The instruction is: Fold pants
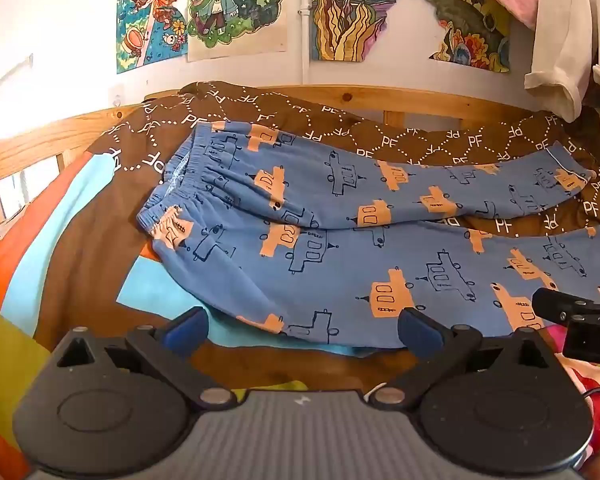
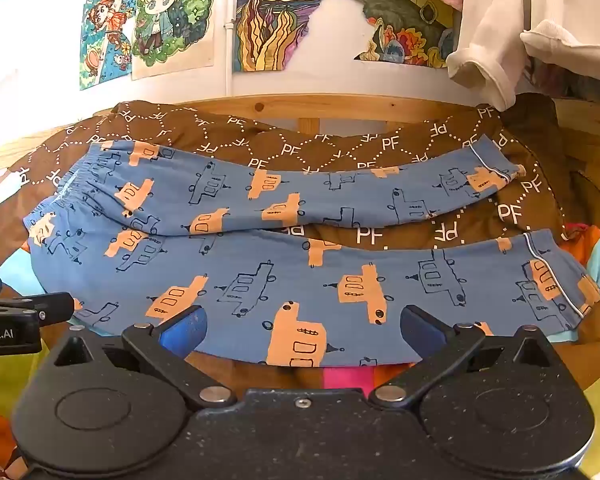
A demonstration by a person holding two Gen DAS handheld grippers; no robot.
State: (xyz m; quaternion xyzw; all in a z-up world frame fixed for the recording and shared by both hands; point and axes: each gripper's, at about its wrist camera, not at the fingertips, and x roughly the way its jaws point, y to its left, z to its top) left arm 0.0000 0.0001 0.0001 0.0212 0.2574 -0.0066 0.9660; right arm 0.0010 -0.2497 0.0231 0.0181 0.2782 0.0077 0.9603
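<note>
Blue pants (image 1: 340,248) with orange and dark-line prints lie flat on the bed, waistband at the left, both legs stretched to the right with a gap between them. They also show in the right wrist view (image 2: 284,264). My left gripper (image 1: 302,330) is open and empty, just short of the near edge of the seat and near leg. My right gripper (image 2: 300,332) is open and empty over the near leg's front edge. The right gripper's side shows in the left wrist view (image 1: 580,316); the left gripper's side shows in the right wrist view (image 2: 20,316).
A brown blanket with white "PF" print (image 1: 388,140) covers the bed under the pants, over a colourful sheet (image 1: 72,216). A wooden bed rail (image 1: 380,98) runs behind, below posters (image 1: 236,8) on the wall. White and pink clothes (image 2: 512,32) hang at the upper right.
</note>
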